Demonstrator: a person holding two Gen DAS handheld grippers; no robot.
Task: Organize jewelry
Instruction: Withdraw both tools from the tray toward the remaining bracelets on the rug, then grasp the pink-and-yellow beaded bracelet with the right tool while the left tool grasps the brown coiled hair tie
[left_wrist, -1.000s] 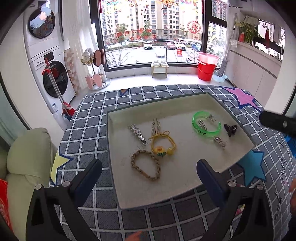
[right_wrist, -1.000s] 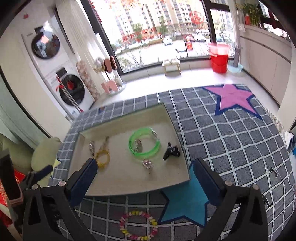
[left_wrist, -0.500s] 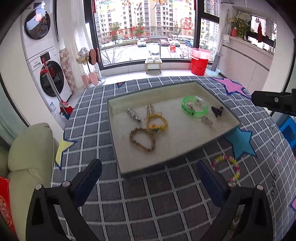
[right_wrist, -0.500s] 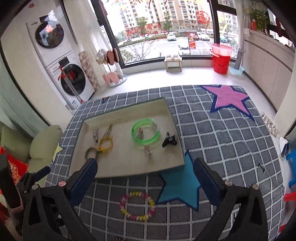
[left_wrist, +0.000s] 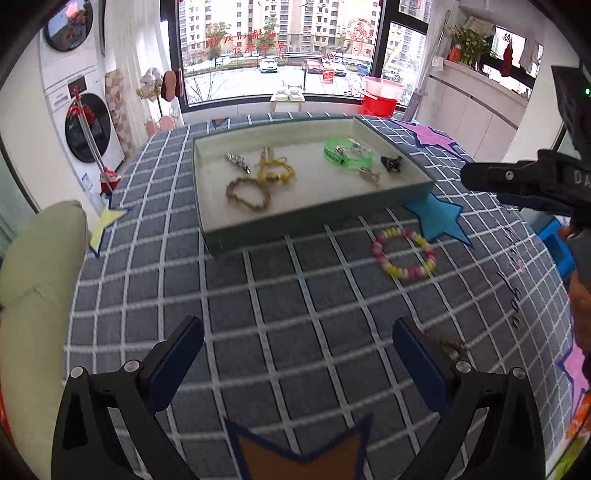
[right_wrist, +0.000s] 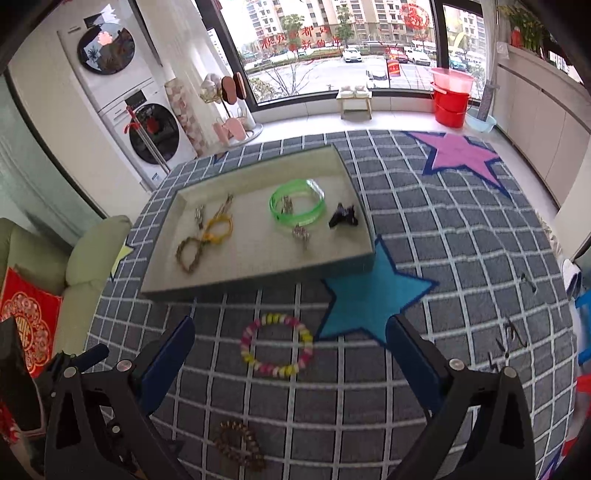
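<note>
A shallow beige tray (left_wrist: 314, 218) (right_wrist: 258, 269) lies on the checked cloth. In it are a green bangle (left_wrist: 347, 155) (right_wrist: 297, 206), a yellow cord bracelet (left_wrist: 275, 172) (right_wrist: 218, 229), a gold chain bracelet (left_wrist: 246, 194) (right_wrist: 188, 253), a black clip (left_wrist: 391, 162) (right_wrist: 343, 216) and silver pieces. A pink-and-yellow bead bracelet (left_wrist: 404, 253) (right_wrist: 277, 345) lies on the cloth in front of the tray. A brown bead bracelet (right_wrist: 240, 445) (left_wrist: 448, 345) lies nearer. My left gripper (left_wrist: 297, 354) and right gripper (right_wrist: 290, 354) both stand open and empty, above the cloth.
The table cloth (left_wrist: 295, 295) is grey with white grid lines and coloured stars (right_wrist: 373, 295). A pale green sofa (left_wrist: 33, 280) lies to the left. Washing machines (right_wrist: 147, 122), a red bucket (right_wrist: 450, 99) and a window are behind. The right gripper's body (left_wrist: 524, 181) shows at right in the left wrist view.
Both grippers have pulled back from the tray toward the near table edge. The bead bracelet and then the brown bracelet have come into view. Both stayed open.
</note>
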